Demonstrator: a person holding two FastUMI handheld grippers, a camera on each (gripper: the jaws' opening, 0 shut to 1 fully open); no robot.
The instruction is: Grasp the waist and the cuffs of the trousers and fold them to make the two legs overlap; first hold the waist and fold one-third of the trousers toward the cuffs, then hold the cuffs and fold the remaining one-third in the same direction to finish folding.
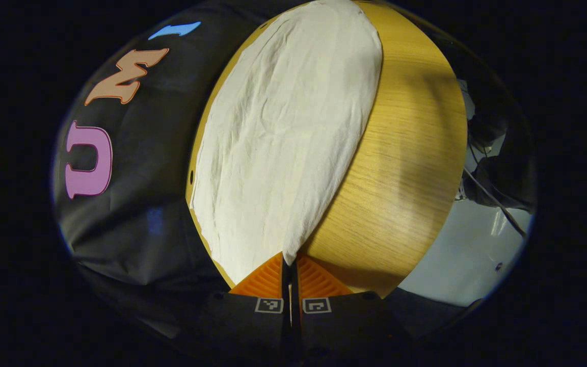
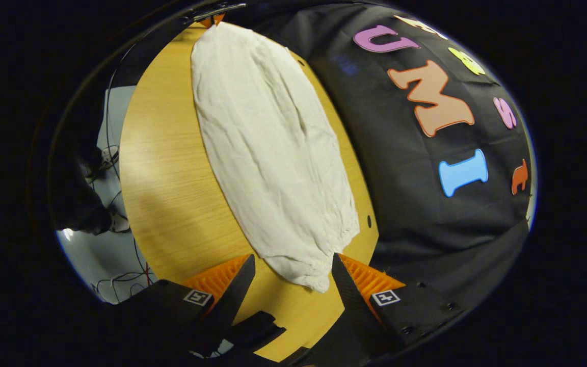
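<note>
The white trousers [image 1: 283, 132] lie stretched lengthwise along the wooden worktop [image 1: 405, 168], one corner pinched between the closed fingers of the left tool [image 1: 290, 265], while the right tool [image 2: 293, 270] stands wide beside the gathered end.

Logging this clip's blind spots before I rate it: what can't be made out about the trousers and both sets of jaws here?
- Left gripper: its jaws meet on a tip of the white trousers; how much cloth sits between them is hidden by the jaws themselves.
- Right gripper: its jaws stand open around the gathered trouser end; contact cannot be told.
- Waist or cuff: not clear at either end.
- The second leg: hidden under the top layer.
</note>
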